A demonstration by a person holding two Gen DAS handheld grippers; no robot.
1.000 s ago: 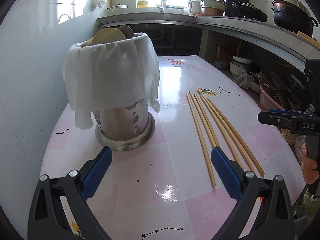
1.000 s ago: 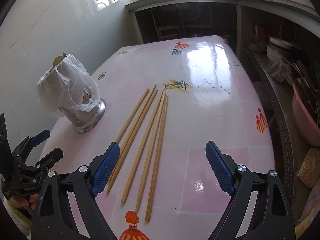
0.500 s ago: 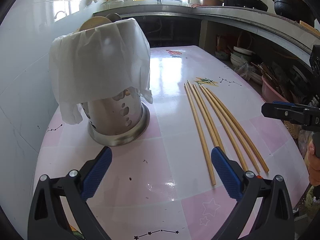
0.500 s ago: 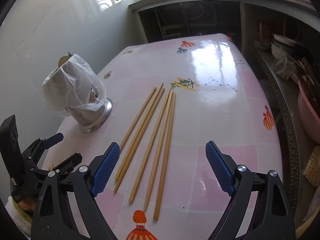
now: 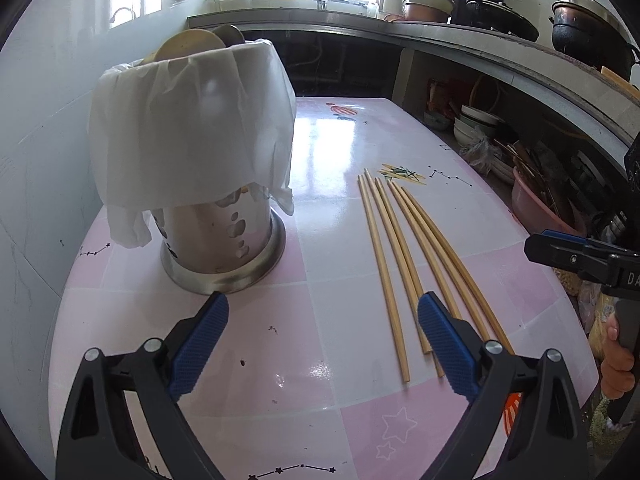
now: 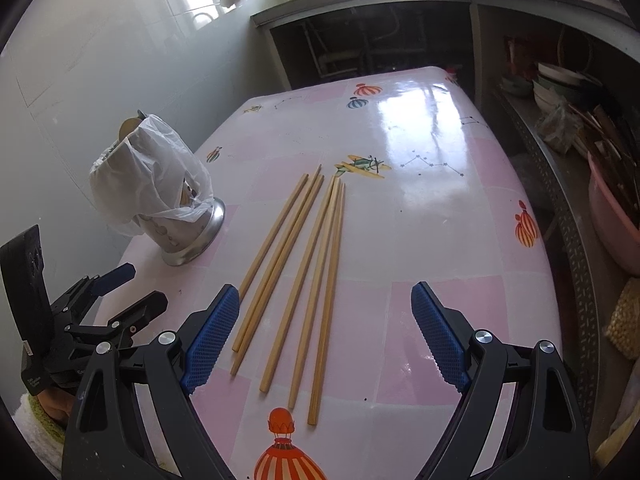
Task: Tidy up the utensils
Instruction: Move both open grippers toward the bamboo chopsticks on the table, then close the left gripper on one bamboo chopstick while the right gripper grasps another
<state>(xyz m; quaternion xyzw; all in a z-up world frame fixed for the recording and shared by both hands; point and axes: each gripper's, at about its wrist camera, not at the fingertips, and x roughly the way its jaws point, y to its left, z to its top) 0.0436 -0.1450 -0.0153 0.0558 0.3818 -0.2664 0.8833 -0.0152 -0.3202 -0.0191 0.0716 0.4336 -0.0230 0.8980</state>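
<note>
**Utensil bench, two claws spread, chopsticks loose**

Change since the earlier frame: the utensil holder (image 5: 224, 240) is seen larger and nearer in the left wrist view, the left claw (image 5: 320, 340) having been brought closer to it; the right wrist view is almost unchanged.

Item 1. Chopsticks (image 6: 304, 272): six wooden sticks, laid loose and roughly parallel on the pink patterned bench (image 6: 440, 208), slightly fanned, tips pointing away from the cameras. They lie to the right of the holder, apart from it, gripped by nothing.

Item 2. Utensil holder: a perforated steel cylinder with a flared base, stood upright near the white wall at the bench's left side. Its upper part is draped with a white plastic bag (image 5: 192, 132). Rounded wooden utensil heads (image 5: 188, 42) are seen above the rim.

Item 3. Left claw: released, its jaws closing slightly with nothing between them. It is held above bare bench, between the holder's base and the near ends of the chopsticks.

Item 4. Right claw (image 6: 324, 336): spread wide and empty. It is held above the near ends of the chopsticks, which are framed between its blue pads (image 6: 212, 336); contact is not seen.

Item 5. Surroundings: a pink basin (image 6: 612, 216) and stacked bowls (image 5: 476, 124) are kept on a shelf under the kitchen counter on the right.
</note>
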